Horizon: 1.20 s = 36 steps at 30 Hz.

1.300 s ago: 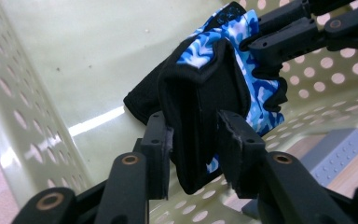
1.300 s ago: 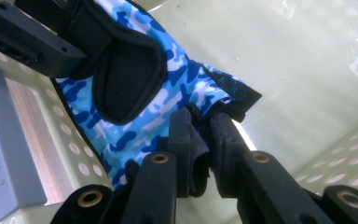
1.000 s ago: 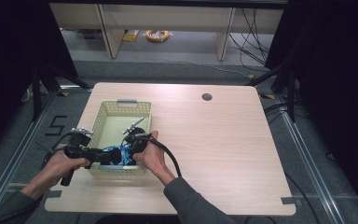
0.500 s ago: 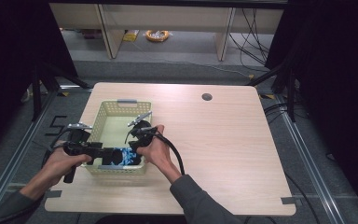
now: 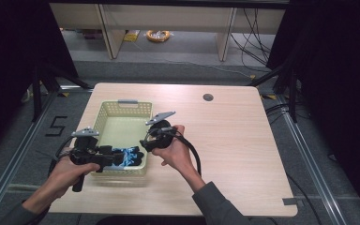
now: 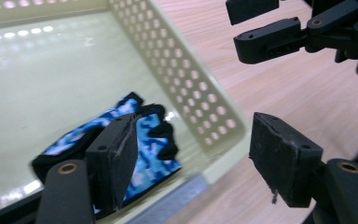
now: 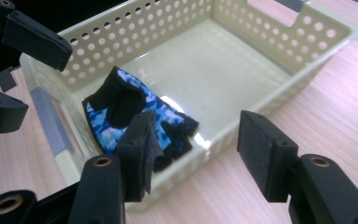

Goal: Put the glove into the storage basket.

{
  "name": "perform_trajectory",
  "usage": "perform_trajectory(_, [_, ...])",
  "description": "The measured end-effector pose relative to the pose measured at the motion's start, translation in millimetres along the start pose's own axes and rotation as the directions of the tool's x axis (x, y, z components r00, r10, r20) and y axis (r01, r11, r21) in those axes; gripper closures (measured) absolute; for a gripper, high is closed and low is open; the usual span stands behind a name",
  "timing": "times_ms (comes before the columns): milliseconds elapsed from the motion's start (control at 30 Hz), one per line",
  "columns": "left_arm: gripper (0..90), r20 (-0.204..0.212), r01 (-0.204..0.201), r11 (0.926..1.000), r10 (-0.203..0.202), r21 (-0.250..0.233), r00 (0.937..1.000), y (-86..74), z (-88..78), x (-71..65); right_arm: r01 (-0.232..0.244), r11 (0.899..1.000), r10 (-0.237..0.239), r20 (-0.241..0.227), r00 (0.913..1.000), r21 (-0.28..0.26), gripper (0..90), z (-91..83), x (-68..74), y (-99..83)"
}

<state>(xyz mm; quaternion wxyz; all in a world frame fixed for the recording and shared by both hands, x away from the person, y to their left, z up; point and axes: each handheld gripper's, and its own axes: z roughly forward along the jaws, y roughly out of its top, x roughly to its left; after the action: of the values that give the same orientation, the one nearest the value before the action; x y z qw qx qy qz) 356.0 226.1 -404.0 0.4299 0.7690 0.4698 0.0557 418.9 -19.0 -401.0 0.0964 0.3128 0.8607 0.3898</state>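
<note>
A blue camouflage fingerless glove (image 5: 130, 155) with black parts lies flat in the near end of a pale yellow perforated basket (image 5: 101, 117). My left gripper (image 5: 117, 157) hovers over the basket's near left corner. My right gripper (image 5: 143, 147) hangs above the near right rim. Both have just been opening their jaws, and nothing is between them. In the left gripper view the open left gripper (image 6: 193, 140) frames the glove (image 6: 149, 135) and basket wall (image 6: 191, 88), with the right gripper (image 6: 247, 25) beyond. In the right gripper view the right gripper (image 7: 198, 140) looks down on the glove (image 7: 121, 107), with the left gripper (image 7: 46, 81) opposite.
The basket (image 7: 261, 60) has a grey handle (image 5: 128, 101) on its far rim. The light wooden table (image 5: 243, 140) stretches wide to the basket's right, with a round grommet hole (image 5: 208, 97) near the far edge. Cables trail from both grippers.
Both grippers have lifted off the basket's near end and drawn apart, their jaws opening. The glove has stayed in the basket, released.
</note>
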Motion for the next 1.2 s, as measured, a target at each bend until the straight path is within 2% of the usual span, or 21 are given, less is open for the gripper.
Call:
perform_trajectory(33, [31.3, 0.003, 0.002, 1.0000, -0.002, -0.009, 1.0000, -0.4, 0.7, -2.9, 0.002, 1.000, -0.002, 0.003, 1.0000, -0.022, 46.6, -2.4, -1.1, -3.4])
perform_trajectory(67, [30.8, 0.017, -0.004, 0.9999, 0.004, -0.010, 0.9998, -0.6, 1.1, -4.9, -0.009, 1.000, 0.009, 0.000, 1.0000, -0.010, 45.9, -7.5, -1.9, -5.9])
perform_trajectory(167, [30.4, 0.046, -0.022, 0.9993, 0.023, -0.029, 0.9987, -1.2, 3.2, -12.5, -0.014, 0.999, 0.014, 0.002, 0.9999, -0.037, 44.8, -15.2, -6.7, -15.5])
perform_trajectory(200, [30.2, 0.050, -0.030, 0.9993, 0.031, -0.023, 0.9983, -1.2, 4.2, -14.9, -0.030, 0.999, 0.030, 0.000, 0.9995, -0.023, 44.4, -19.7, -8.0, -18.1])
perform_trajectory(233, [29.8, 0.053, -0.035, 0.9990, 0.037, -0.028, 0.9979, -1.6, 5.9, -17.1, -0.014, 0.999, 0.015, 0.002, 0.9999, -0.035, 43.9, -21.9, -10.8, -21.1])
perform_trajectory(267, [29.3, 0.054, -0.034, 0.9990, 0.035, -0.029, 0.9979, -1.8, 7.3, -19.1, -0.030, 0.999, 0.030, 0.000, 0.9995, -0.035, 43.2, -24.6, -11.8, -23.7])
perform_trajectory(300, [29.0, 0.055, -0.038, 0.9988, 0.040, -0.030, 0.9977, -2.1, 8.6, -20.5, -0.021, 0.999, 0.021, 0.002, 0.9998, -0.041, 42.7, -26.8, -14.7, -26.5])
perform_trajectory(333, [28.9, 0.055, -0.042, 0.9986, 0.044, -0.030, 0.9975, -2.2, 9.9, -21.9, -0.042, 0.998, 0.042, 0.006, 0.9991, -0.044, 42.2, -29.1, -15.5, -29.1])
perform_trajectory(367, [28.5, 0.057, -0.043, 0.9986, 0.044, -0.031, 0.9974, -2.6, 11.1, -23.0, -0.033, 0.999, 0.033, 0.006, 0.9994, -0.043, 42.0, -31.6, -18.5, -31.7])
perform_trajectory(400, [28.0, 0.059, -0.043, 0.9986, 0.045, -0.030, 0.9973, -2.8, 12.2, -24.0, -0.058, 0.996, 0.059, 0.009, 0.9982, -0.060, 41.4, -32.1, -18.7, -34.8])
perform_trajectory(433, [27.8, 0.071, -0.039, 0.9988, 0.041, -0.031, 0.9966, -3.0, 13.3, -24.7, -0.054, 0.998, 0.054, 0.002, 0.9985, -0.042, 41.0, -35.2, -21.3, -37.0])
perform_trajectory(533, [27.0, 0.078, -0.045, 0.9985, 0.047, -0.030, 0.9959, -3.9, 16.5, -27.7, -0.066, 0.996, 0.065, -0.011, 0.9978, -0.053, 40.4, -39.5, -25.4, -44.3])
perform_trajectory(600, [26.1, 0.080, -0.039, 0.9985, 0.042, -0.038, 0.9959, -4.4, 18.3, -29.7, -0.077, 0.995, 0.077, -0.002, 0.9970, -0.065, 40.1, -42.7, -26.7, -49.0])
perform_trajectory(633, [25.9, 0.090, -0.044, 0.9986, 0.046, -0.031, 0.9948, -4.1, 18.6, -29.9, -0.077, 0.995, 0.076, -0.013, 0.9970, -0.060, 40.0, -45.4, -28.0, -50.5])
perform_trajectory(900, [24.9, 0.094, -0.056, 0.9979, 0.059, -0.032, 0.9938, -4.7, 23.8, -35.6, -0.104, 0.991, 0.102, -0.022, 0.9945, -0.090, 39.5, -58.6, -30.7, -61.4])
perform_trajectory(933, [24.5, 0.098, -0.063, 0.9977, 0.065, -0.025, 0.9931, -4.8, 24.0, -35.9, -0.091, 0.991, 0.089, -0.027, 0.9957, -0.100, 39.4, -59.3, -32.4, -62.8])
perform_trajectory(967, [24.2, 0.091, -0.063, 0.9976, 0.066, -0.030, 0.9937, -5.4, 25.0, -37.2, -0.099, 0.990, 0.096, -0.029, 0.9949, -0.104, 39.3, -60.6, -32.3, -64.4])
perform_trajectory(1067, [23.6, 0.100, -0.079, 0.9967, 0.080, -0.022, 0.9917, -6.5, 26.5, -39.3, -0.098, 0.988, 0.098, -0.007, 0.9952, -0.119, 39.2, -64.7, -33.3, -69.7])
perform_trajectory(1100, [23.2, 0.108, -0.074, 0.9970, 0.076, -0.024, 0.9912, -6.9, 27.3, -40.5, -0.108, 0.988, 0.106, -0.025, 0.9941, -0.113, 39.1, -66.6, -33.7, -72.1])
perform_trajectory(1133, [22.6, 0.123, -0.082, 0.9964, 0.084, -0.022, 0.9888, -7.1, 27.6, -41.2, -0.099, 0.988, 0.096, -0.027, 0.9950, -0.116, 39.1, -67.9, -35.0, -74.0])
perform_trajectory(1200, [21.0, 0.133, -0.079, 0.9964, 0.083, -0.032, 0.9877, -7.7, 29.7, -44.9, -0.111, 0.987, 0.109, -0.018, 0.9938, -0.112, 39.1, -71.9, -34.6, -77.9])
